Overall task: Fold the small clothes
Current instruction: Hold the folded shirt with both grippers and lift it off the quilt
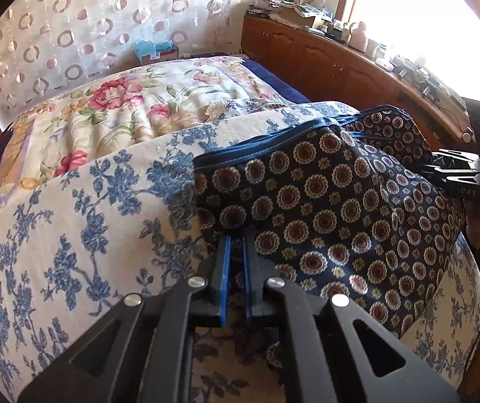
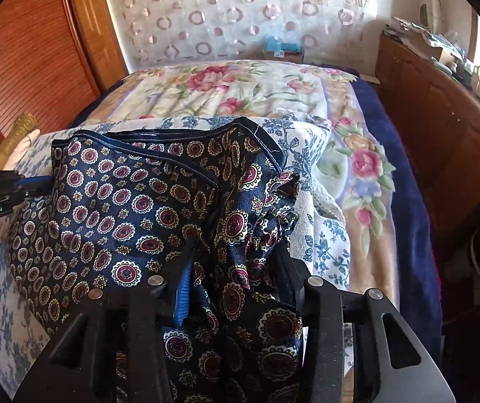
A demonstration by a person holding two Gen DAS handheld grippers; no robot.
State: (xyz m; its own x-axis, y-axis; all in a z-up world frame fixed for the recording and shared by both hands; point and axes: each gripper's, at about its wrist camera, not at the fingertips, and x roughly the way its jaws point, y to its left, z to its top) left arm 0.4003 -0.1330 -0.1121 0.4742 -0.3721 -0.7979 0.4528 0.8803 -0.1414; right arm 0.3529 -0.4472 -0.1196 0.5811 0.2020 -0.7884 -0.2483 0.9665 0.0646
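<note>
Two close wrist views angled down over one bed [image 1: 72, 201] (opposite sides of shared cloth [image 2: 122, 201]).

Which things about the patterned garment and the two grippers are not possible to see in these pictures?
- Left wrist view: the patterned garment covers the tips of the left gripper.
- Right wrist view: bunched cloth hides the right gripper tips.
- Both views: the gripper bodies and the bottom edge hide the garment's near part, so its type is unclear.
</note>
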